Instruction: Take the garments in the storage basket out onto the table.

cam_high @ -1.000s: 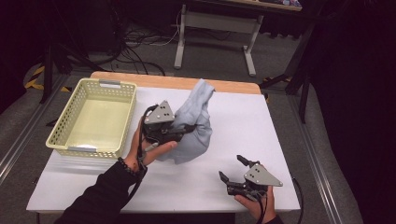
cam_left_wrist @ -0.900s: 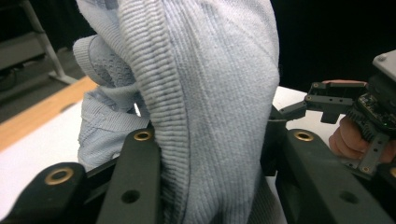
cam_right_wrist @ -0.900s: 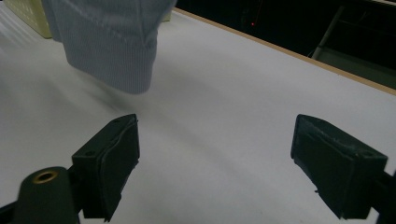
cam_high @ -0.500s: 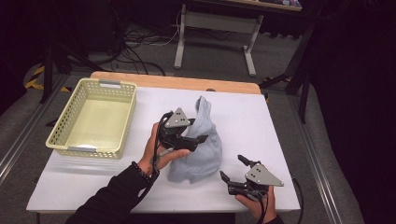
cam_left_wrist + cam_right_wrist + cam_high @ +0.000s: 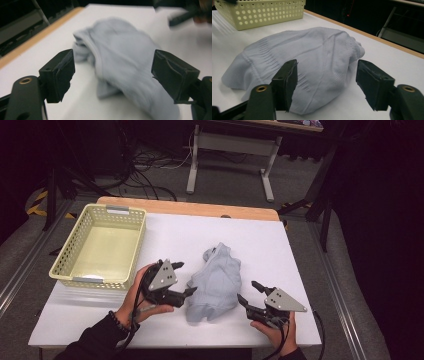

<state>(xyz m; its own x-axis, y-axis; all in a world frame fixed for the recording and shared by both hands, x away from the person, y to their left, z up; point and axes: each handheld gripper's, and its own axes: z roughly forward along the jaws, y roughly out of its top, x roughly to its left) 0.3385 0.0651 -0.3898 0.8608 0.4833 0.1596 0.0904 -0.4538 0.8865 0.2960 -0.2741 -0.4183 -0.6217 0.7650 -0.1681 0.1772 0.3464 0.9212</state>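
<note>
The pale blue garment (image 5: 214,282) lay crumpled in a heap on the white table (image 5: 300,250), to the right of the yellow basket (image 5: 100,245) and not touching it. My left tool (image 5: 184,279) sat just left of the garment; its jaws had just been opening and stood apart, the cloth ahead of them and nothing pinched. My right tool (image 5: 248,292) waited just right of the garment; its jaws had just been narrowing but were apart as well, with the cloth's near edge low between them and untouched. I judged the step in hand was a fresh two-sided grab. To do it well, I reckoned each tool should take a single edge near a corner, not the bunched middle, low against the table, so the garment would open out when lifted.
</note>
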